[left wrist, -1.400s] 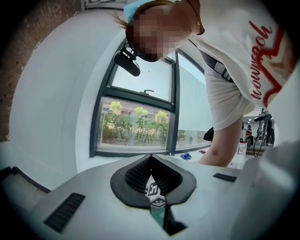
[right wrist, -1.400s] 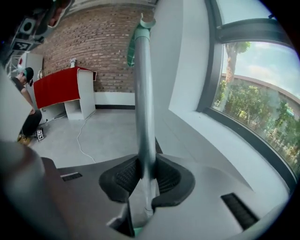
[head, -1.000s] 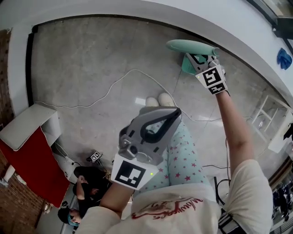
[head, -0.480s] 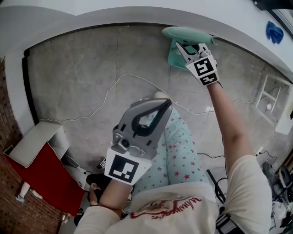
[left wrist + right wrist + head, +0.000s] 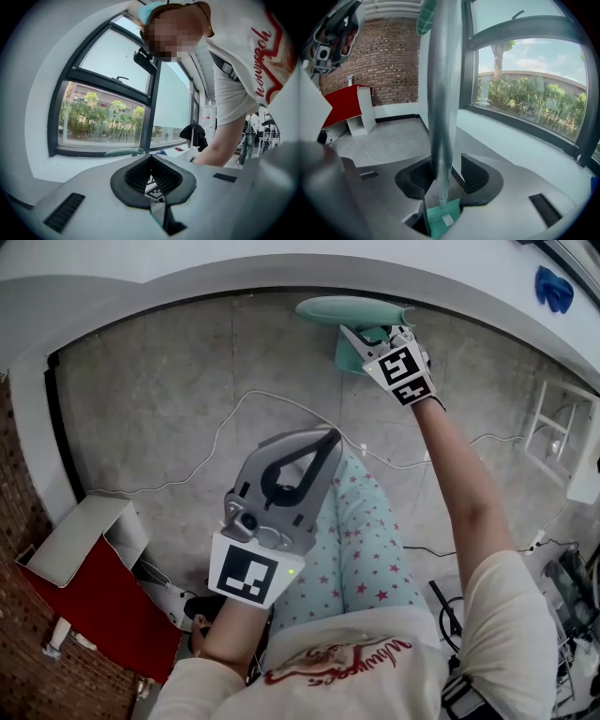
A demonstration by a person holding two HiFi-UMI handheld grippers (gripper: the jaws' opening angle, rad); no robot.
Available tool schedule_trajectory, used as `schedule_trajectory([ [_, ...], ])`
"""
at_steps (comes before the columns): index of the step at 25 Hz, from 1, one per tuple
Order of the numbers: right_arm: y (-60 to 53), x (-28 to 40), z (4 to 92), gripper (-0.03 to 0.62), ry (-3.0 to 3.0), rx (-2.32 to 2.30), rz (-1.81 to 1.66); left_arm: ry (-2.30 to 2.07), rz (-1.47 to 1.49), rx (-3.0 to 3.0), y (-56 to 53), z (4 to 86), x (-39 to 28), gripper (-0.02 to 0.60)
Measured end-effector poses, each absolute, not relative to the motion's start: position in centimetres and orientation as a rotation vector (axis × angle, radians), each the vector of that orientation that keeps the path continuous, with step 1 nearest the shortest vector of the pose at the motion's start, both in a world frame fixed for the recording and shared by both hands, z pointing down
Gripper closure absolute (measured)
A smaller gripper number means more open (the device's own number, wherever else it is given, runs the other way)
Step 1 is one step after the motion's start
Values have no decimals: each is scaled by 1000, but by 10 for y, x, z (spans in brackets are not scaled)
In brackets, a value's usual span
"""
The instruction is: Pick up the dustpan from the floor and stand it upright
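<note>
Right gripper (image 5: 364,337) is opening its fingers, the dustpan (image 5: 440,93) handle standing upright between them, pan on the floor (image 5: 187,381) by the wall (image 5: 281,268). Left gripper (image 5: 323,442), fingers pressed together and empty, sits well back.

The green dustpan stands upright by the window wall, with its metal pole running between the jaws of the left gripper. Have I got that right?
Not quite: the pole of the dustpan runs between the jaws of the right gripper, as the right gripper view shows; those jaws are opening. The left gripper is shut on nothing. The rest holds.
</note>
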State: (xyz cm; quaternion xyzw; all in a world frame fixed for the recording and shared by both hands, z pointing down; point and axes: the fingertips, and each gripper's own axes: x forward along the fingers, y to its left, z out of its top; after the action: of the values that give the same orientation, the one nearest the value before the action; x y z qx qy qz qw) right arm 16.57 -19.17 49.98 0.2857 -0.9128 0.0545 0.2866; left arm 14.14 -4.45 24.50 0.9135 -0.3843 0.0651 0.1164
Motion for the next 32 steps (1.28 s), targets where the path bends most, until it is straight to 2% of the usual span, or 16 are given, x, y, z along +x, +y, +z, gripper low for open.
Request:
schedule_trajectory([
  [8,-175,162,503,420,-2415,717,197,-1130,193,2672,-46,241,141,562],
  [16,-163,201,459,388,-2423,901,294,-1106,217,2719,-46,225,146,562],
  [19,-141,208,420,388,-2456,938,326,-1104,237,2731,-46,210,145,563],
  [29,-91,202,211,391,-2656,1115,291,-1151,137,2751,-56,145,156,561],
  [30,-87,200,193,403,-2687,1140,297,-1149,126,2753,-55,138,157,563],
  [31,-83,199,177,445,-2706,1163,300,-1146,114,2754,-54,131,157,561],
  [32,-77,198,163,522,-2710,1176,305,-1145,101,2753,-52,124,157,563],
])
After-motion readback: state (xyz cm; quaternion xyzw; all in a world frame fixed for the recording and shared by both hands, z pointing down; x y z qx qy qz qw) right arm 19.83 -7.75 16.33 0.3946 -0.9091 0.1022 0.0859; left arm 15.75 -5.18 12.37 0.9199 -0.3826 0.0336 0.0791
